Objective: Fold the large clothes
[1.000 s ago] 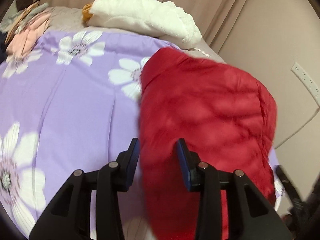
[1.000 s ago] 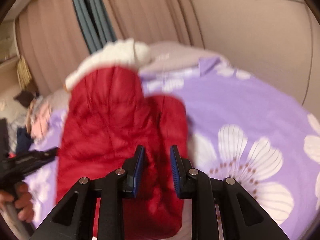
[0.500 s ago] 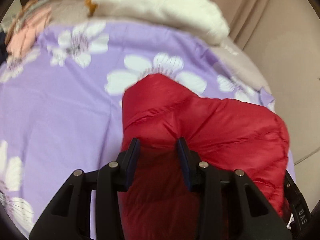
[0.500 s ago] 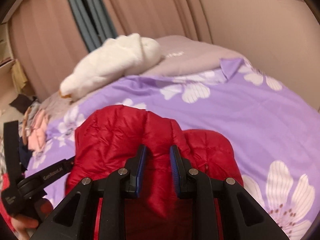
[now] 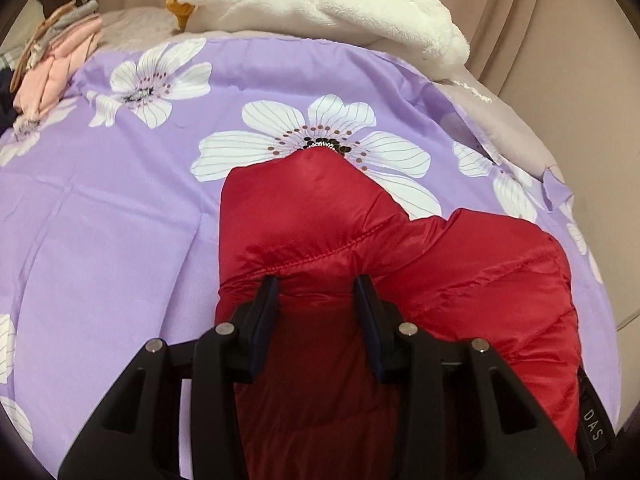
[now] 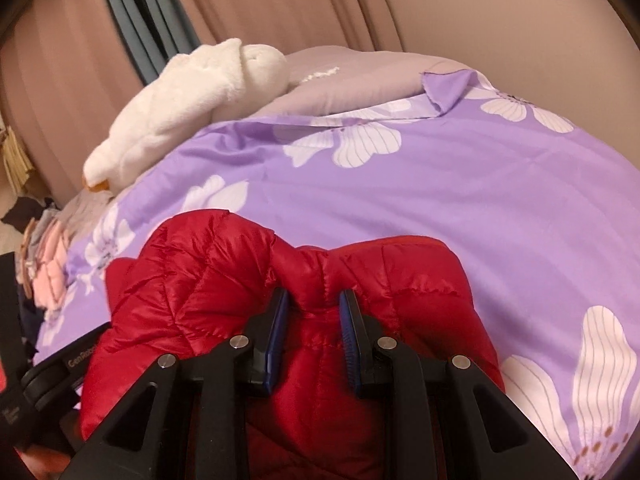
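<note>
Pinching the red puffer jacket [image 5: 400, 280] in both, my left hand-held gripper [image 5: 318, 286] and right hand-held gripper [image 6: 313, 300] hold bunched folds; its bulk lies ahead on the bed [image 5: 120, 220], long axis stretching between them.

1. "DAS" in pale letters runs up a dark strap [image 5: 596, 428] at the lower right edge of the left wrist view; any letters before it are cut off.
2. "GenRobo" in white stands on the black body of the other gripper [image 6: 52, 376] at the lower left of the right wrist view; the red jacket [image 6: 280, 280] hides the word's end.
3. Small pale print on a black strap [image 6: 8, 412] at the far left there is too small to read.
</note>
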